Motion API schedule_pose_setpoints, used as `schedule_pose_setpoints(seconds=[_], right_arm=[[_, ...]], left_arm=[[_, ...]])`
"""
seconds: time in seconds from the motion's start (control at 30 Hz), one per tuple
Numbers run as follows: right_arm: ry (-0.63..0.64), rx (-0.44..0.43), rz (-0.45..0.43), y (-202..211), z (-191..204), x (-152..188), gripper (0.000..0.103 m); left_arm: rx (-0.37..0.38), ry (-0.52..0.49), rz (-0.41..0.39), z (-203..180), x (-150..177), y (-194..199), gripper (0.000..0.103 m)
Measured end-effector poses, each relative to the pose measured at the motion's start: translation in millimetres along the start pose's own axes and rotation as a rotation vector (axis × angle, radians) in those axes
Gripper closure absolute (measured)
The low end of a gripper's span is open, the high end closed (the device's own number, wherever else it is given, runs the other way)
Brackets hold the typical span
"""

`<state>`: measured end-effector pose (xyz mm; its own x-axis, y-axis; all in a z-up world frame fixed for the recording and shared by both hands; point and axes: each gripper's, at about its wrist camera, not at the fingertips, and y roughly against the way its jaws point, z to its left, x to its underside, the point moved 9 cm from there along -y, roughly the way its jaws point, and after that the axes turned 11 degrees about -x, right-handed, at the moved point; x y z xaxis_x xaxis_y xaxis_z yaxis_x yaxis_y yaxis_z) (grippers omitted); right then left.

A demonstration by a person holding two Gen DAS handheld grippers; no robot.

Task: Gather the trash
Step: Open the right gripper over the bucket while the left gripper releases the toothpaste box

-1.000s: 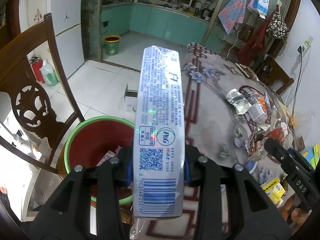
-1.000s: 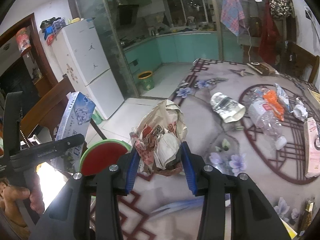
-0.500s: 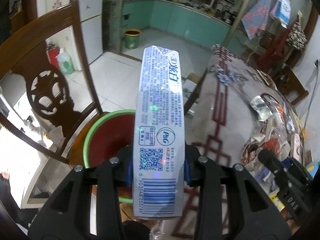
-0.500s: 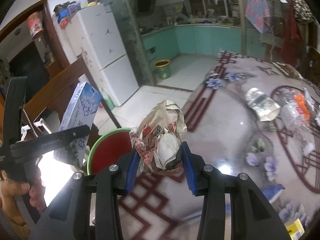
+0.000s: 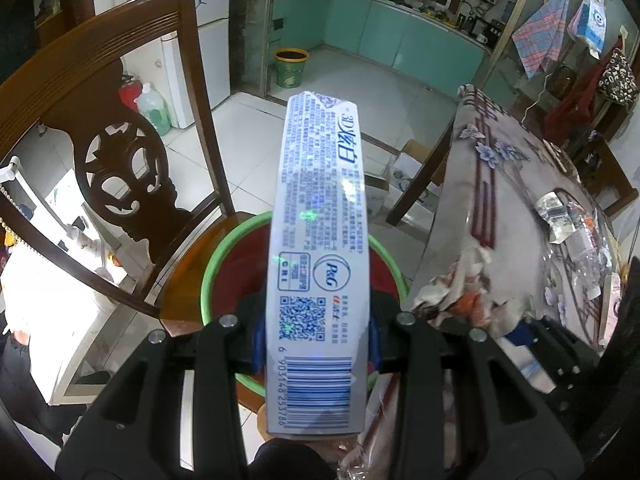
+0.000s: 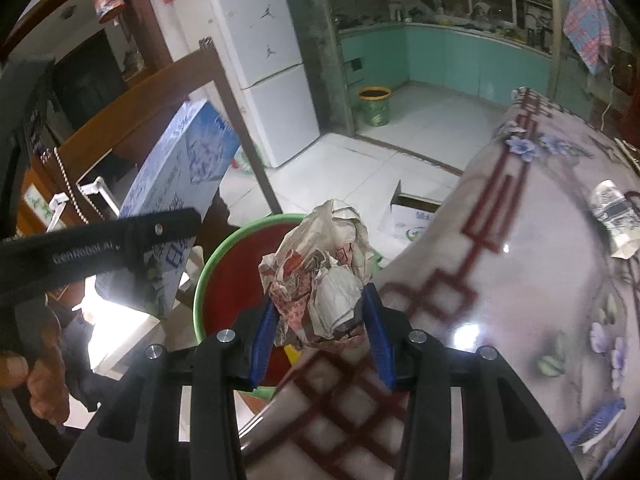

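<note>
My left gripper (image 5: 316, 334) is shut on a long silver-blue toothpaste box (image 5: 318, 240), held over a red basin with a green rim (image 5: 236, 260) that sits on a wooden chair seat. My right gripper (image 6: 322, 320) is shut on a crumpled wad of paper wrappers (image 6: 324, 276), hanging at the table's edge just beside the same basin (image 6: 224, 280). The right wrist view also shows the toothpaste box (image 6: 184, 184) and the left gripper (image 6: 100, 248) at the left, with a hand below it. In the left wrist view the paper wad (image 5: 456, 292) appears at the right.
A wooden chair back (image 5: 108, 120) rises behind the basin. The floral-covered table (image 6: 540, 280) carries more trash: a crushed silver pouch (image 6: 616, 216) and plastic bottles (image 5: 580, 248). An open cardboard box (image 6: 412, 212) lies on the tiled floor; a green bin (image 5: 291, 66) stands farther off.
Both grippers have moved left off the table toward the basin, each keeping its load. The basin now lies directly under the toothpaste box, and the paper wad has reached the table's edge.
</note>
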<state>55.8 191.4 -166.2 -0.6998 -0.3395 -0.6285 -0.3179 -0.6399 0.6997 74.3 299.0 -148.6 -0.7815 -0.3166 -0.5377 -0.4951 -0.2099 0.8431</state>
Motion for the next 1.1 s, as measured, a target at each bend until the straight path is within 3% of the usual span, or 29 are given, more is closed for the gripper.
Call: schedule_pose_setpoints(seconds=[0.1,0.2,0.43,0.8,1.1], right_arm=[[0.001,-0.009,0.012,-10.2,2.5,1.4,0.062],[0.003,-0.026,0.02,-16.9,4.7,1.3,0.054],[0.007,-0.011,-0.028,-11.0,4.6,-3.2,0.019],[-0.05,0.015,-0.088,41.3,-15.7,2.1,0.017],[-0.11,0.13,-0.077,116.4,-64.5,59.4,0.017]], left_arm=[[-0.003,0.002,-0.001,1.9,-0.9,-1.2,0.067],[-0.005,0.0,0.0,2.3,-1.1,-1.5,0.067],[-0.007,-0.002,0.005,4.1,-1.4,-4.3,0.067],[-0.031,-0.034,0.022,-4.6,5.0,-6.9,0.067],[-0.054,-0.063,0.018,-14.7,11.9,-3.0,0.067]])
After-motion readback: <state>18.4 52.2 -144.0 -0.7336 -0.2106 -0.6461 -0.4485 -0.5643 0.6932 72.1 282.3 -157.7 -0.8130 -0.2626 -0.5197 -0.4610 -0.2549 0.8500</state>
